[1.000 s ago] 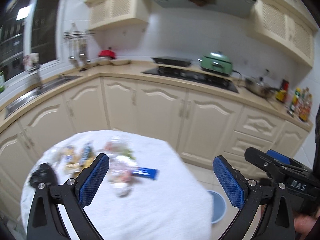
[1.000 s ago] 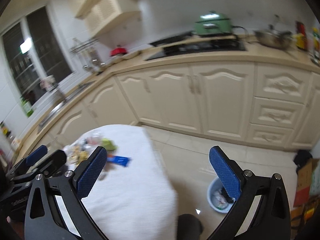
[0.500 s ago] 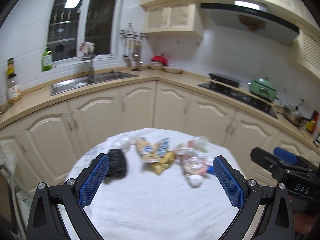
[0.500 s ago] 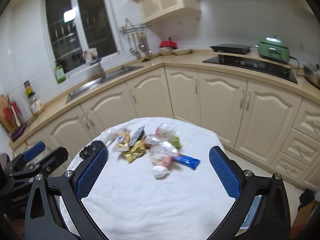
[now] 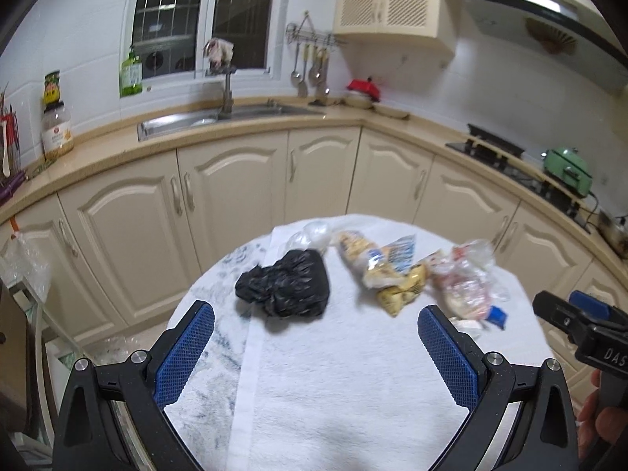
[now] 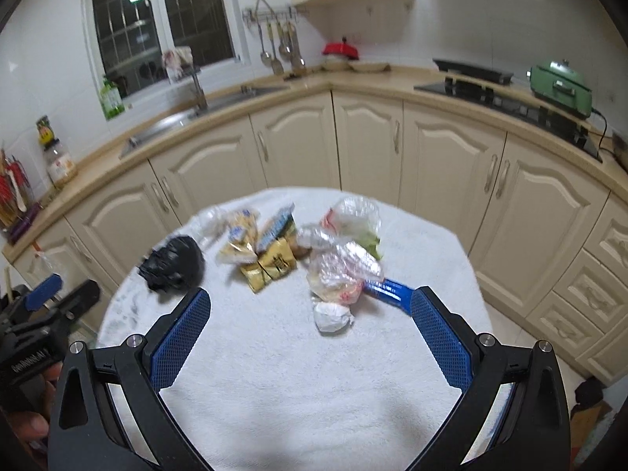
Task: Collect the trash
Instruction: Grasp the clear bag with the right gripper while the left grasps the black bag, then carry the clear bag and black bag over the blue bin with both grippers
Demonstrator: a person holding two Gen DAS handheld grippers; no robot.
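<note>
— Reporting claw state?
— Both hovering above the near edge of the bench [image 6: 298, 400], carrying nothing. Left claw [image 5: 316, 351] standing wide apart; right claw [image 6: 310, 339] likewise spread, empty.

— Locating the trash?
— Lying clustered toward the far side of the white-clothed bench. Sitting at the left: crumpled black bag [image 5: 286, 288]. Lying beside it, toward the middle: yellow snack wrappers [image 6: 261, 249], overlapping one another. Resting to the right: clear plastic bags [image 6: 343, 263], bunched, with a small white wad [image 6: 331, 316] just in front and a blue wrapper [image 6: 388, 290] poking out from beneath. Nothing gathered yet, judging by the layout.

— Assessing handling?
— Appearing light and soft throughout; film and foil likely crumpling and slipping under the pads. Nothing looking fragile or stiff, though contents of the clear bags not discernible through blur.

— Recommending a hold?
— Pinching each piece at a bunched fold or knot rather than a flat face; taking the black bag at its raised crumple. Closing fully, since thin film tends to slide out. Watching for neighbouring pieces dragging along.
</note>
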